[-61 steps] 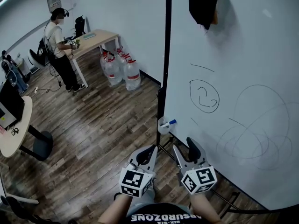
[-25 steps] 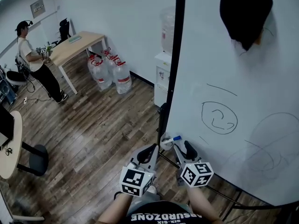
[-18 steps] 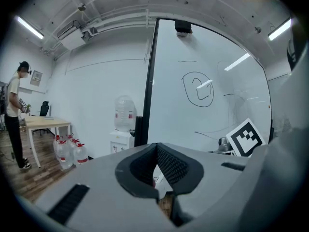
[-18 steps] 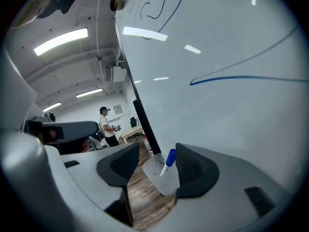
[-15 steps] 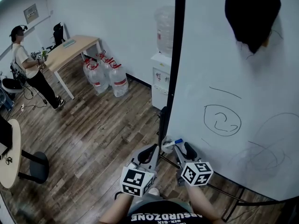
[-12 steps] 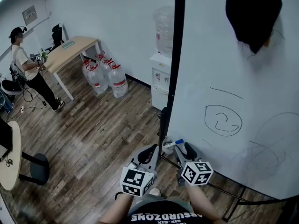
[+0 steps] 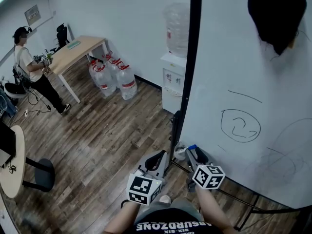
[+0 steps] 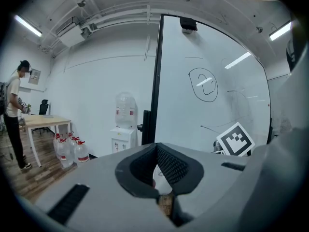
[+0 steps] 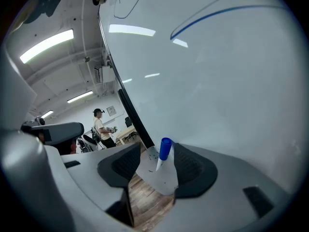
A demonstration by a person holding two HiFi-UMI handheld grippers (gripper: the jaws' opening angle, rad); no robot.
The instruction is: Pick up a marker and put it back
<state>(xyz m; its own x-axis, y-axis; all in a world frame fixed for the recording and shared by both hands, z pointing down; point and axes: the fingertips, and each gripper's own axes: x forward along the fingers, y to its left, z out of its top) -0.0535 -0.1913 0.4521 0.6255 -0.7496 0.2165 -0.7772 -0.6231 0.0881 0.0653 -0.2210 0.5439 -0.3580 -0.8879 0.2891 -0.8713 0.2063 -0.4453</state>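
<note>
The right tool [image 9: 157, 158] has its jaws apart and they are closing. Between them stands the white marker with a blue cap [image 9: 164, 151], nearer to the right pad. There is a clear gap to the left pad, so the marker is not clamped. The marker sits cap up and a little tilted in a small translucent white plastic cup [image 9: 153, 177]. In the head view this cup [image 7: 180, 153] hangs at the lower left corner of the big white whiteboard [image 7: 243, 77], beside its black frame post. The blue cap of the marker [image 7: 192, 147] shows just at the tip of the right tool [image 7: 194, 153].

The left tool [image 8: 157, 151] has its jaws together at the tips and it holds nothing. In the head view the left tool [image 7: 155, 161] is just left of the cup and points the same way.

Both forearms come from the bottom edge, close to the body. They reach forward and down, with the tools side by side.

Farther away, a white water dispenser [image 7: 174, 82] stands against the wall with a clear jug [image 7: 176, 28] on top. Left of it, several clear water jugs with red caps [image 7: 111, 76] stand on the wooden floor [image 7: 97, 140].
</note>
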